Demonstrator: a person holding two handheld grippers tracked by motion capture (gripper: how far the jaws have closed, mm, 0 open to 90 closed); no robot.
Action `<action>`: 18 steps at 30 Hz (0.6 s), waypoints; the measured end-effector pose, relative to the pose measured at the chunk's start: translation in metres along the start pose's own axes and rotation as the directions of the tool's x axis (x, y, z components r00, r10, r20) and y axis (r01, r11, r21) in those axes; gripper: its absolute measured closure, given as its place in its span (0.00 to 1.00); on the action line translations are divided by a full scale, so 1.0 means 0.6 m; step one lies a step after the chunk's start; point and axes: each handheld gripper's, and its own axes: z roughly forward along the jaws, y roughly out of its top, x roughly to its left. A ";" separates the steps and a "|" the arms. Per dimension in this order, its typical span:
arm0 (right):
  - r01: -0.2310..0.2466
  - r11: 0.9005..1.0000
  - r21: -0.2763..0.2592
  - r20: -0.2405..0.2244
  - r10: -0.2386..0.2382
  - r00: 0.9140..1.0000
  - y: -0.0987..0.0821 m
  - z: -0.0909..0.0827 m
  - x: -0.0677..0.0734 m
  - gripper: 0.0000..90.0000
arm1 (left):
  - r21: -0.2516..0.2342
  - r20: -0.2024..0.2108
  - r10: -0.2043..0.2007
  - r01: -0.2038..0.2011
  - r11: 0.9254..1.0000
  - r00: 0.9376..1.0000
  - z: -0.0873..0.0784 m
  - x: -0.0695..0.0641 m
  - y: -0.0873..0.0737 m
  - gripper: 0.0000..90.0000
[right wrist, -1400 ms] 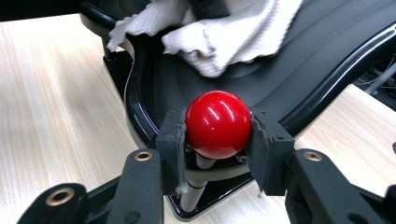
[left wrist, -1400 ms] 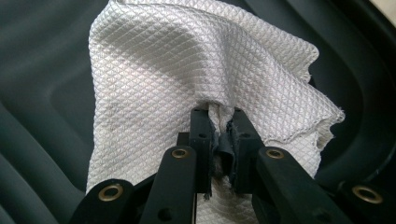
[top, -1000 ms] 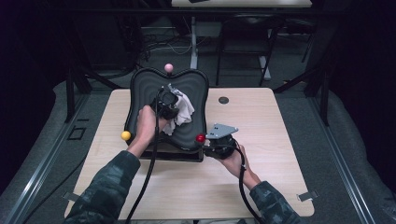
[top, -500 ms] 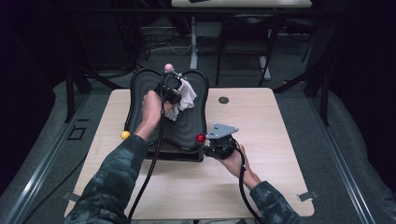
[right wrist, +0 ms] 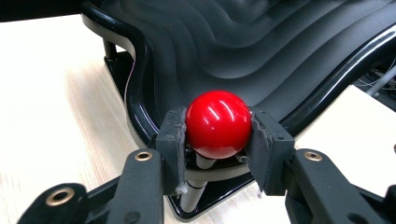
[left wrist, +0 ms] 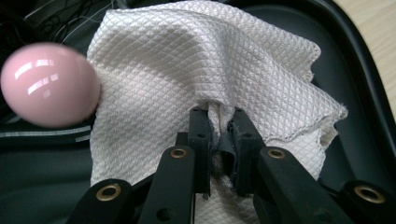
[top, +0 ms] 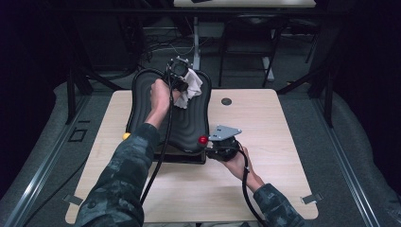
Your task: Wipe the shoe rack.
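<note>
So there's one black wavy tray (top: 156,118) on the table (top: 283,142), one white cloth (top: 193,85) and three knobs: yellow (top: 126,136) at 9 o'clock, pink (left wrist: 46,84) at 12, red (top: 203,140) at 5. Left gripper (top: 182,87), arm stretched toward 12, pinches the cloth beside the pink one. Right gripper (top: 213,144) lies level, clamped on the red one.

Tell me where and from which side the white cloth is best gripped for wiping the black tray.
Grip the white cloth at a bunched fold near its middle, from above. It drapes limp over the ribbed black tray, so a gathered ridge gives the left gripper's fingers purchase, as held now.
</note>
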 end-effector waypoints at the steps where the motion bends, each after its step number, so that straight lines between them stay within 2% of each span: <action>1: 0.000 1.000 -0.001 0.000 0.000 1.000 0.000 0.000 0.000 0.67 | -0.002 0.002 -0.001 0.001 1.000 1.000 0.001 0.000 0.002 0.90; 4: -0.001 1.000 -0.002 0.000 0.001 1.000 0.000 0.000 0.000 0.67 | 0.002 0.003 -0.002 0.002 1.000 1.000 0.001 -0.001 0.004 0.91; 7: -0.001 1.000 -0.001 0.000 0.001 1.000 0.000 0.000 0.000 0.67 | 0.010 0.028 -0.006 0.006 1.000 1.000 0.001 -0.001 -0.002 0.91; 11: -0.004 1.000 -0.010 -0.002 0.004 1.000 -0.001 0.001 0.000 0.67 | 0.008 0.021 0.026 -0.026 1.000 0.999 -0.004 -0.007 -0.015 0.91; 18: -0.004 1.000 -0.011 -0.002 0.004 1.000 -0.001 0.001 0.000 0.67 | 0.004 0.032 0.047 -0.047 0.999 0.998 -0.012 -0.016 -0.046 0.91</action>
